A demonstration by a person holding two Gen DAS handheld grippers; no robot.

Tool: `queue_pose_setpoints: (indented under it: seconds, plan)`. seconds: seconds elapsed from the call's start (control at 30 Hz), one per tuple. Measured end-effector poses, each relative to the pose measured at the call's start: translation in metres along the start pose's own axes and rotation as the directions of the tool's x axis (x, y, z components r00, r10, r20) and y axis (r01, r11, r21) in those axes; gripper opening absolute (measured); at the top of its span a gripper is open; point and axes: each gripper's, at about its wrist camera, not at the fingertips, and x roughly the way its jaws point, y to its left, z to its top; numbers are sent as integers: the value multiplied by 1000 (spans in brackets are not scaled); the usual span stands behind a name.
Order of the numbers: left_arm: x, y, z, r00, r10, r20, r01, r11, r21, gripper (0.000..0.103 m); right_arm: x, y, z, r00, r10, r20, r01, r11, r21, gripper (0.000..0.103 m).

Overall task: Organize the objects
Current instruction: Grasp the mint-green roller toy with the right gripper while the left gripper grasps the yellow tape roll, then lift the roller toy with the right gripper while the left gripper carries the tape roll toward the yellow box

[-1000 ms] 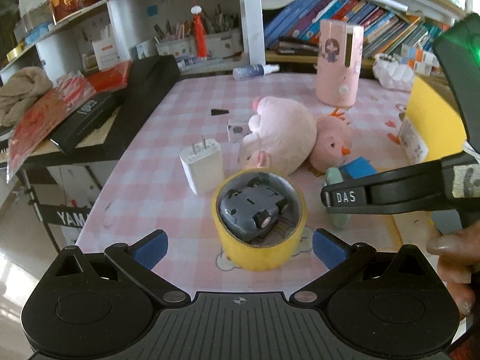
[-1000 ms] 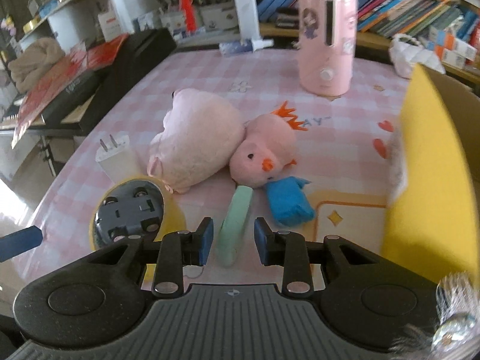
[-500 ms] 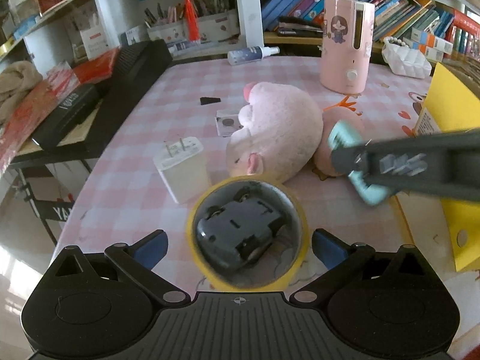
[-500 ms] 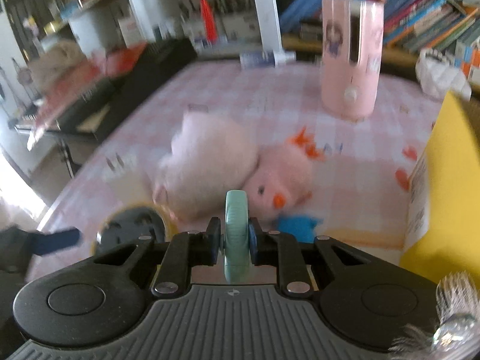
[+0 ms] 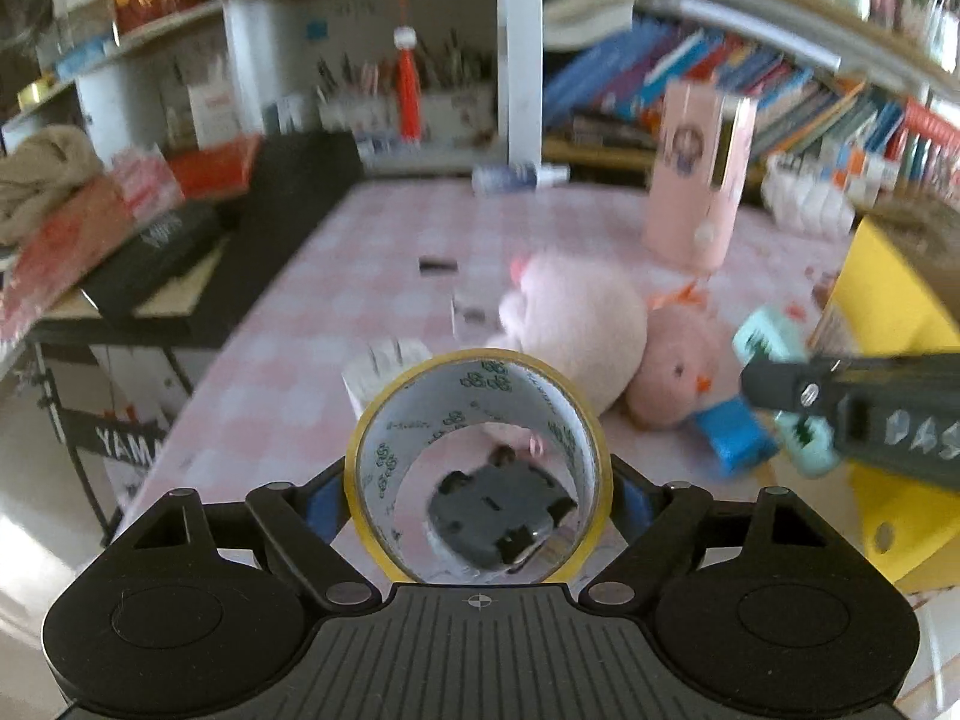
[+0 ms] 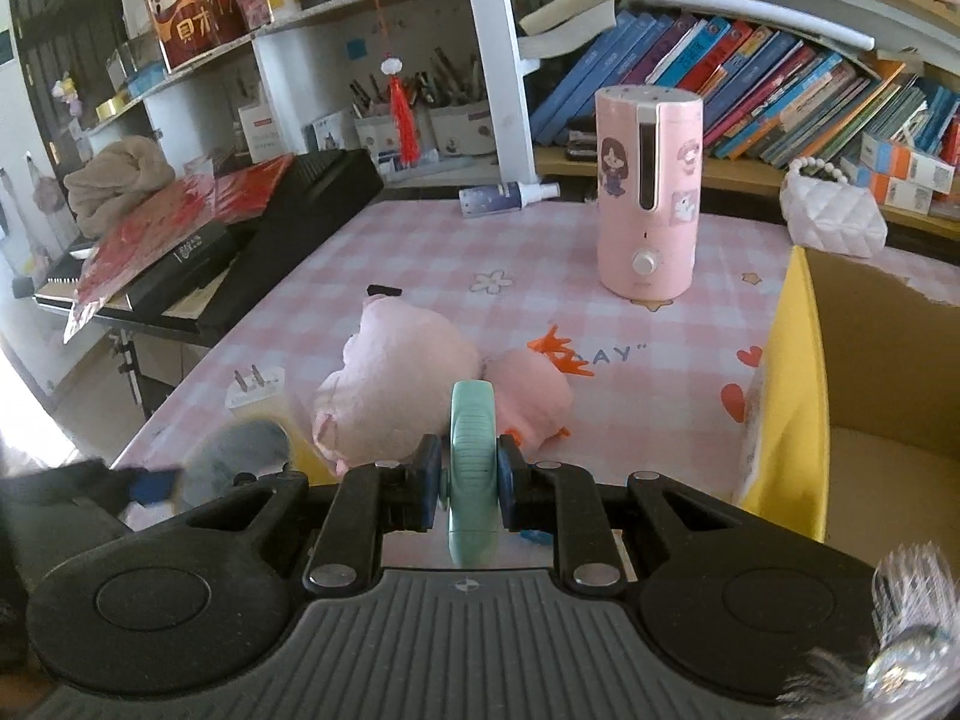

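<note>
Two grips: yellow tape roll (image 5: 480, 462) tilted, mint comb (image 6: 473, 468) edge-on.

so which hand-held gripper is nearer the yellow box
Right. The right hand-held gripper, clamping a mint clip, sits just beside the yellow box; the left hand-held gripper, holding the tape roll, is farther away.

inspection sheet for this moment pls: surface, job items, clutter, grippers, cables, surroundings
Surface: pink checked tablecloth.
Job's things: yellow tape roll held up, toy car seen through it; mint clip; yellow box, open, at right.
Clutter: two pink plush toys, white charger, pink humidifier, spray bottle.
Grippers: left gripper just closed on the tape roll; right gripper shut on the mint clip.
Cables: nothing seen.
Surroundings: bookshelves, black keyboard.
</note>
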Motion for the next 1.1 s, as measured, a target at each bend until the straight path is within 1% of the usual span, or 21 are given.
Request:
queue_pose_setpoints:
  seconds: [0.13, 0.37, 0.47, 0.6, 0.9, 1.1]
  plan:
    - [-25, 1, -4, 999, -32, 35, 31, 999, 13, 85, -13, 8, -4, 1000, 1, 19, -1, 1000, 0, 18]
    - [-52, 8, -19, 996, -71, 51, 69, 997, 39, 85, -38, 22, -20, 999, -9, 31, 8, 1000, 15, 18]
    - [-66, 12, -29, 994, -95, 49, 93, 995, 46, 85, -48, 28, -28, 999, -26, 27, 25, 1000, 19, 18]
    - [-83, 16, -41, 991, -121, 57, 117, 991, 66, 85, -64, 34, -44, 998, -56, 16, 56, 998, 16, 18]
    - [-118, 18, -70, 984, -174, 48, 168, 979, 113, 85, -103, 49, -83, 995, -105, 5, 104, 991, 81, 18]
    - [-135, 18, -85, 977, -212, 37, 205, 969, 136, 85, -126, 56, -108, 989, -145, 0, 144, 982, 124, 18]
